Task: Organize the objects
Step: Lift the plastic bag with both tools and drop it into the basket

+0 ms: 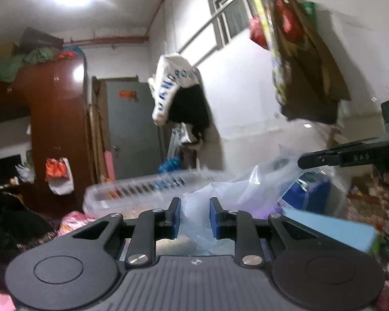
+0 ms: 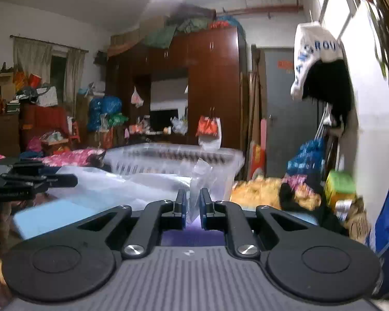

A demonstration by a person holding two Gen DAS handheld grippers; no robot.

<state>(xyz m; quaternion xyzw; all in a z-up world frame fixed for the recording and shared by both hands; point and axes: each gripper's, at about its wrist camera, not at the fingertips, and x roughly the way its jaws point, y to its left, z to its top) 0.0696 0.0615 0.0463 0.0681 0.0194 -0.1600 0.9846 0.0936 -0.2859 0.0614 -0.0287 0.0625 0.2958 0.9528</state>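
A clear plastic bag (image 1: 246,189) hangs stretched between both grippers, with something purple inside it. My left gripper (image 1: 194,216) has its blue pads part open around one edge of the bag. My right gripper (image 2: 193,206) is shut on the bag's other edge (image 2: 198,181), with a purple thing just below its fingers. The right gripper also shows in the left wrist view (image 1: 324,159), pinching the bag from the right. The left gripper shows at the left of the right wrist view (image 2: 39,181). A light blue flat box (image 1: 332,230) lies under the bag.
A clear plastic storage bin (image 1: 153,189) stands just behind the bag; it also shows in the right wrist view (image 2: 173,158). Pink bedding (image 2: 72,159), a brown wardrobe (image 2: 212,85), hanging bags (image 1: 173,88) and piled clutter surround the spot. A white wall is at the right.
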